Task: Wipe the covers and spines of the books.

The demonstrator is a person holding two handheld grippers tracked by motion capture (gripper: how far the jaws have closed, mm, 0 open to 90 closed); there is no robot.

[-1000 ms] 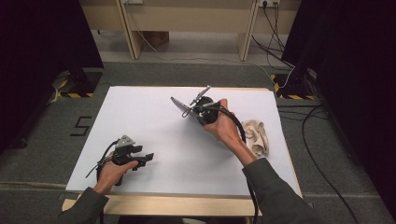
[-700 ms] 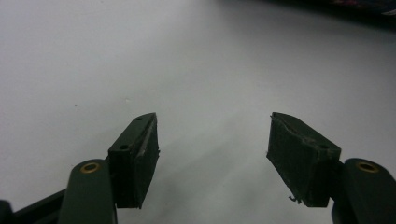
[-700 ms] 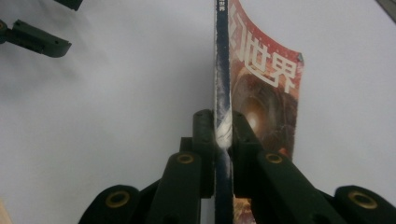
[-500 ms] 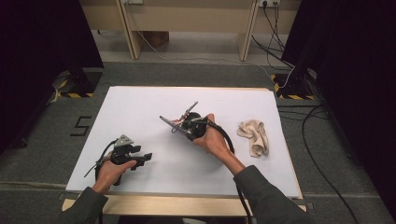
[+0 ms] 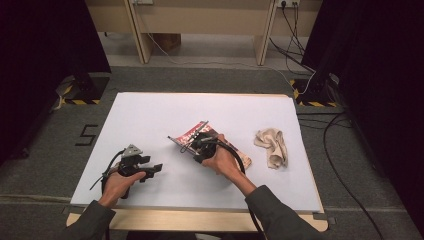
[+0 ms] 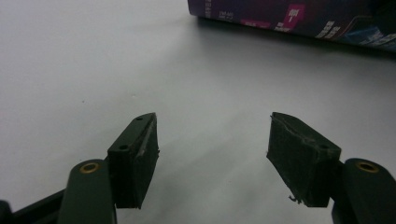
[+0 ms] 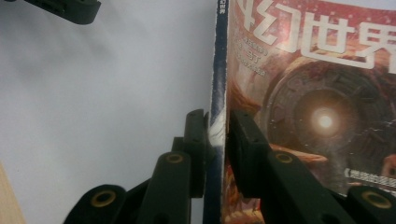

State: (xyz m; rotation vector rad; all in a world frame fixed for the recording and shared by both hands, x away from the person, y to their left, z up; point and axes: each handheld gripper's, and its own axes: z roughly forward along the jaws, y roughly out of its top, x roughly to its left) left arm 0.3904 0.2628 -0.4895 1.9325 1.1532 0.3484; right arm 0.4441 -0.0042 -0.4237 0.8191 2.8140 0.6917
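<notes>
- Gripping the spine edge of a magazine (image 7: 299,107), the right gripper (image 7: 217,140) has its jaws set narrowly on either side of that edge; they have just been easing apart a little, with the spine between them, and in the right gripper view the pads look to be in contact with the cover on both sides.
- Judging from the high view, the step in hand is setting the magazine (image 5: 235,150) down on the white worktop (image 5: 150,115): it sits low near the middle, one edge tilted up under the right gripper (image 5: 196,142), and whether the far part already lies flat cannot be told.
- Next move, as a judgement: let the raised edge settle onto the worktop, open the jaws enough to clear the spine, then draw the right hand (image 5: 222,161) back without dragging the cover along.
- The left gripper (image 6: 212,144) has its jaws moderately wide with nothing between them, only bare worktop (image 6: 93,70) below; the magazine's dark edge (image 6: 299,21) lies well ahead of it.
- In the high view the left gripper (image 5: 145,167) rests near the front left of the worktop, apart from the magazine.
- A crumpled beige cloth (image 5: 271,146) lies to the right of the magazine, near but not touching it.
</notes>
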